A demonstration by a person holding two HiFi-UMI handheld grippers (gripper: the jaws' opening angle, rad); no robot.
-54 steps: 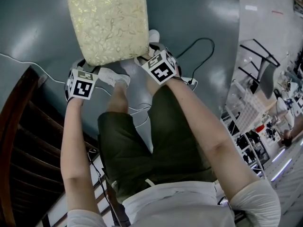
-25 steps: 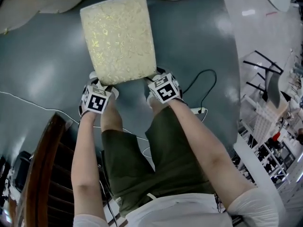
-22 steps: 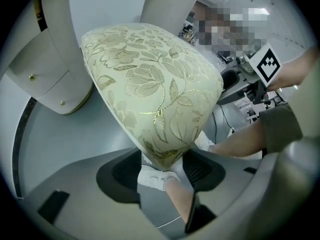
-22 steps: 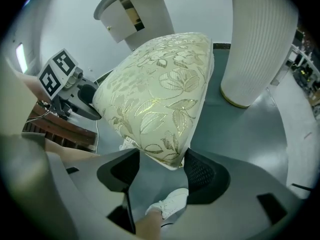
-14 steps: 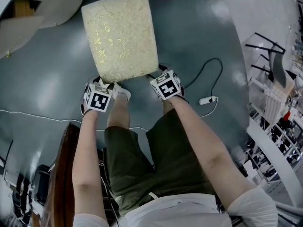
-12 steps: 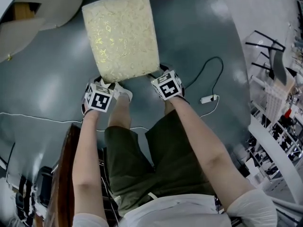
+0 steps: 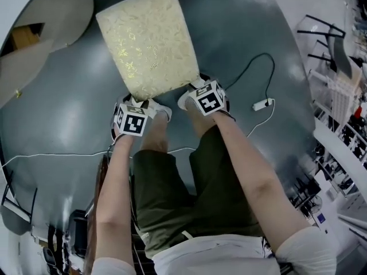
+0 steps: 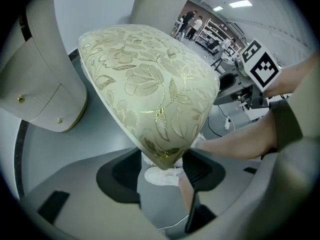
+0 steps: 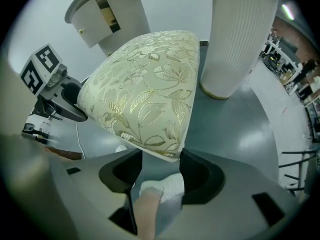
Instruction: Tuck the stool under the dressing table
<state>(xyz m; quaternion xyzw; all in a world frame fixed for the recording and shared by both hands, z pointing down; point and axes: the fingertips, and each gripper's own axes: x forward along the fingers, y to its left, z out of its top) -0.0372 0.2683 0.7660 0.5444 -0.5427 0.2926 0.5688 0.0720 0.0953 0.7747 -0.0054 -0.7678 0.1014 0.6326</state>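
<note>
Stool point(image 7: 149, 39) held at two corners
The left claw point(image 7: 136, 101) and the right claw point(image 7: 198, 86) each pinch one lower corner; the right just closed further.

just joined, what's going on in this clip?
A person holds the cream floral stool by its two near corners: one in the left gripper, one in the right gripper, whose jaws have just been closing on it. The stool is short of the white dressing table, not yet tucked under.
</note>
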